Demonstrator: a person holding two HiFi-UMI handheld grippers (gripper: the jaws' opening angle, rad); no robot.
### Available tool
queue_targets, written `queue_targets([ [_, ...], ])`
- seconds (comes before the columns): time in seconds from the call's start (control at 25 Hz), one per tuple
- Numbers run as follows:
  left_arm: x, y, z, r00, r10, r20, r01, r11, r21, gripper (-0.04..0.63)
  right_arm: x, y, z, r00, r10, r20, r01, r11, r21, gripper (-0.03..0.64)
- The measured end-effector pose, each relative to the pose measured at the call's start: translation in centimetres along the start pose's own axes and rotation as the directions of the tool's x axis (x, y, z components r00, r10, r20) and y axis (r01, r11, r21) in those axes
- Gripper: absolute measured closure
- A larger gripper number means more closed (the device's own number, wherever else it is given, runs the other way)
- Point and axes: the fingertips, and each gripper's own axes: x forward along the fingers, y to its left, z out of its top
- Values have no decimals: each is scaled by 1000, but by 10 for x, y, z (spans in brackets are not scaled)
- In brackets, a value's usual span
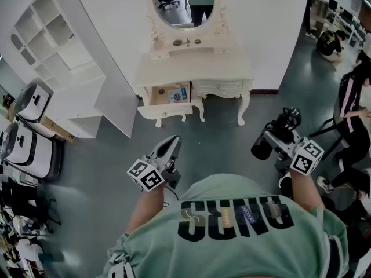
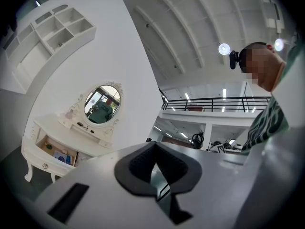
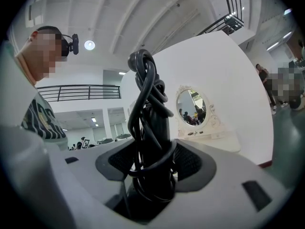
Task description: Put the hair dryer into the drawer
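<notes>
- A white dressing table (image 1: 194, 68) with an oval mirror (image 1: 183, 3) is standing against a white wall (image 1: 272, 33).
- White shelving (image 1: 55, 33) is standing left, on grey floor (image 1: 220, 149).

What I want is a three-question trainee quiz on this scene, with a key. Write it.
1. True or false: one drawer of the dressing table stands open.
2. What does the right gripper hold?
A. a hairbrush
B. the hair dryer, its cord wound round it
C. nothing
3. In one word, what shape is the mirror above the dressing table?

Key: 1 true; 2 B; 3 oval.
</notes>
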Motion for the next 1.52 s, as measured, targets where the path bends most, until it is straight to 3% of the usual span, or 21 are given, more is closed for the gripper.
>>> queue_targets([
  [0.48,49,-30,-47,998,-36,-42,35,999,-27,595,-50,-40,-6,1000,-26,-1,26,1000,8,377],
  [0.72,54,-11,-48,998,-30,-48,28,998,-47,595,-32,-52,-12,999,-32,-17,32,999,28,377],
  [0.92,52,40,-35,999,-24,-21,23,997,-76,595,22,-57,-12,999,-27,-31,28,999,18,377],
  [1.08,56,105,-11,999,-45,-7,45,996,-81,595,90,-62,-7,999,-27,-25,27,1000,8,377],
  [1.52,94,280,95,992,-113,-49,110,992,-67,595,283,-77,29,998,-52,37,51,998,27,377],
])
